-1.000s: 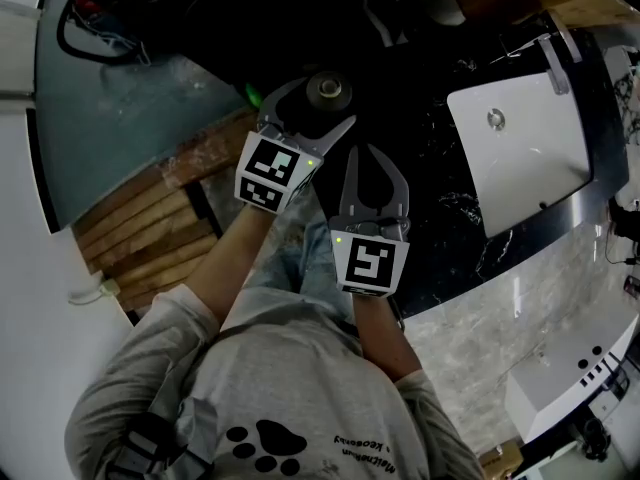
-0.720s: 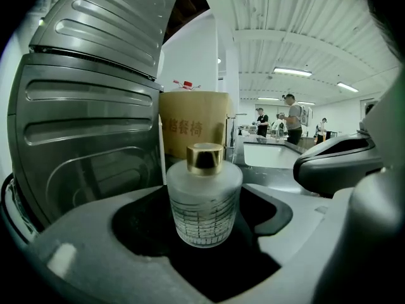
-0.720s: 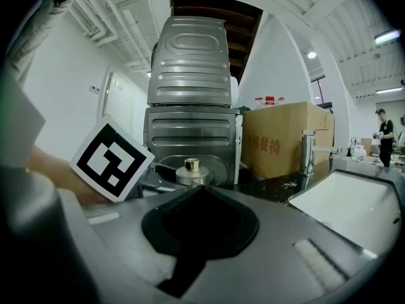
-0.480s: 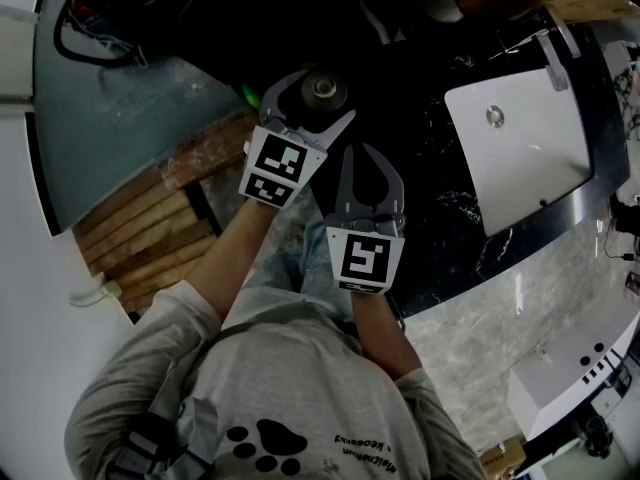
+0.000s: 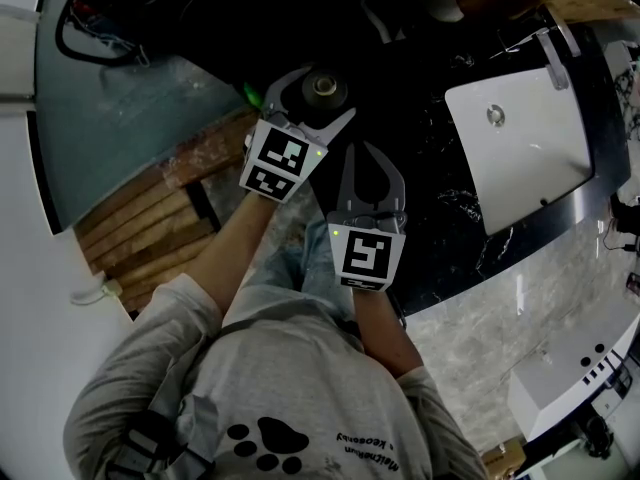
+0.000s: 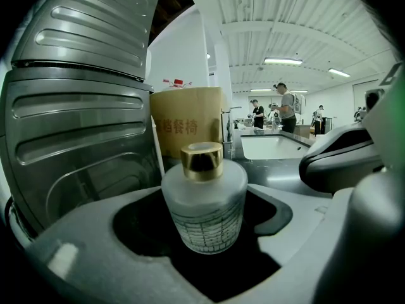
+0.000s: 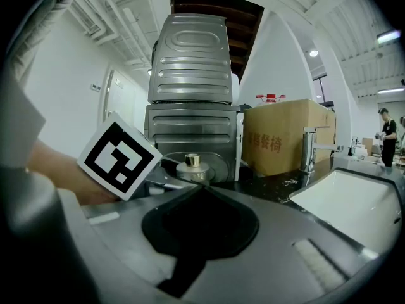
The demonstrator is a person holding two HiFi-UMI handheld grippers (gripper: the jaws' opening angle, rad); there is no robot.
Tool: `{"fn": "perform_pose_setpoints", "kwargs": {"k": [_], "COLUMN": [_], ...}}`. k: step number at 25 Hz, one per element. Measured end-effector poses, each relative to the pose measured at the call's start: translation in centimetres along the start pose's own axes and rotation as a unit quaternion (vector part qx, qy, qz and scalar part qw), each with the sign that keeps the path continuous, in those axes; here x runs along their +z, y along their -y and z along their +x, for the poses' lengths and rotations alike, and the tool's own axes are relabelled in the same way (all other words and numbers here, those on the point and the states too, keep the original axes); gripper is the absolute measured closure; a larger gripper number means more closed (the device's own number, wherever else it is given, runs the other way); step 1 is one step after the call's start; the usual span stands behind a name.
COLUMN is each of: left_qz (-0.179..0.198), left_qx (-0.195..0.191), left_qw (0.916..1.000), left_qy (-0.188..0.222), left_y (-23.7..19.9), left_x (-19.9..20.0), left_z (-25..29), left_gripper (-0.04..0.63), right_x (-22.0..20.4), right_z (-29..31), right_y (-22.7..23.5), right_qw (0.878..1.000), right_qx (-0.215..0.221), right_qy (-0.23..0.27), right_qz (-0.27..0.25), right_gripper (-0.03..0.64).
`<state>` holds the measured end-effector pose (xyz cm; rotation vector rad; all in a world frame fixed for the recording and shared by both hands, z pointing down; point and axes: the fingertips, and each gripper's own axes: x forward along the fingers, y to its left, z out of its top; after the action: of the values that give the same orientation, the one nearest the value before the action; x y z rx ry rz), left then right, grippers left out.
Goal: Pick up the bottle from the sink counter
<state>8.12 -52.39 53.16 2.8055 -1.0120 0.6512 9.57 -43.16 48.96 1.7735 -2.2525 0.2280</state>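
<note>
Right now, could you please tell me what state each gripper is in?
Left gripper: open, jaws around the bottle, not clamped on it.
Right gripper: shut, empty.

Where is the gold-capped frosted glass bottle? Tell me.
Head view, upper middle: the bottle stands on the black counter between the left gripper's open jaws, left of the white sink.

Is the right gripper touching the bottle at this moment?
Apart. The right gripper view shows the bottle standing well beyond the closed tips of the right gripper.
</note>
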Motion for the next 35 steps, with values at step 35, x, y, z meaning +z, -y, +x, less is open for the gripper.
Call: {"fn": "perform_pose_setpoints", "kwargs": {"k": [35], "left_qz": [0.009], "left_qx": [0.022], "left_qw": [0.9983], "left_qy": [0.053], "left_y": [2.8], "left_x": [2.7], "left_z": [-11.7], "left_gripper": [0.258], "right_x": [3.4], "right_z": [-6.7], "right_y": [-2.7], "right_qw": [0.998], "right_qx": [-0.037], "right_qy": [0.034], "right_qz": [-0.029], "right_gripper": [0.615]}}
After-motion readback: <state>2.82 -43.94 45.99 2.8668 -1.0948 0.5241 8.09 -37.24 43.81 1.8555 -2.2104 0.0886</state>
